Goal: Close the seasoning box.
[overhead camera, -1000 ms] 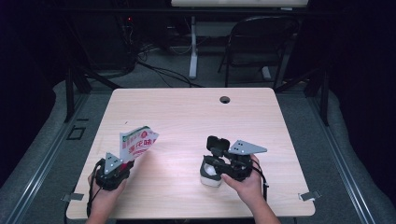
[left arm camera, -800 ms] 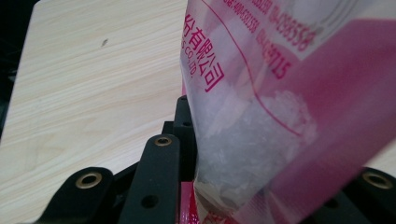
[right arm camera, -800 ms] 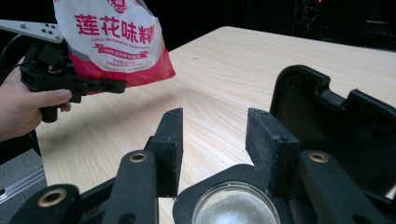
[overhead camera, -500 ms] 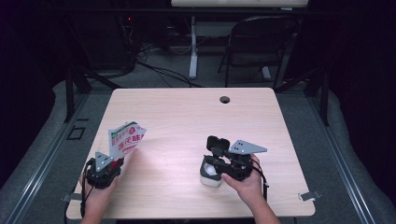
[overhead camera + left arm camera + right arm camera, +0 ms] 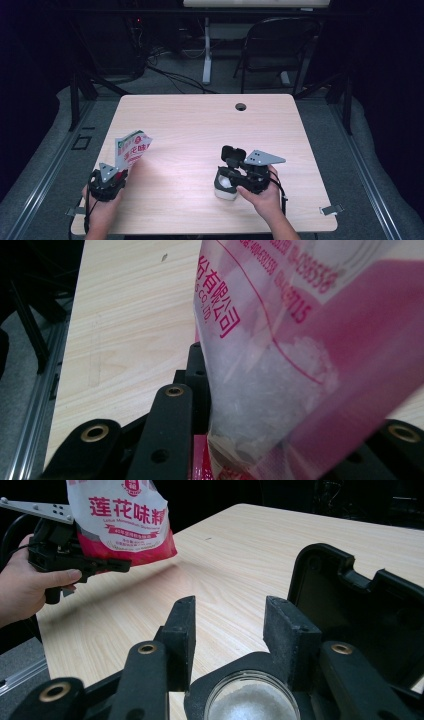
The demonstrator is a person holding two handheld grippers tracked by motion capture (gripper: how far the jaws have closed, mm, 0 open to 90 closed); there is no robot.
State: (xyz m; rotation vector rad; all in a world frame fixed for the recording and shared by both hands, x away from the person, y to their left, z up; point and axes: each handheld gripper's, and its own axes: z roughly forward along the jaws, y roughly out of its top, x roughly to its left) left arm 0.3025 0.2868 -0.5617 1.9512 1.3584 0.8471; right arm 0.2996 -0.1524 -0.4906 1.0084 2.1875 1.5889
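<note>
Near the table's [image 5: 200, 125] left front edge, left gripper [image 5: 116, 172] clamps a pink-and-white bag [image 5: 131, 148], held up off the wood. Right of centre, right gripper [image 5: 231, 176] grasps a jar [image 5: 225, 187] with black flip lid [image 5: 232, 152] open, white grains inside. Bare wood between them; cable hole [image 5: 241, 106] far back; chair [image 5: 280, 45] beyond.

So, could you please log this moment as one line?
left gripper: shut on seasoning bag, lifted | right gripper: fingers around open jar of white powder | flip lid: open
</note>
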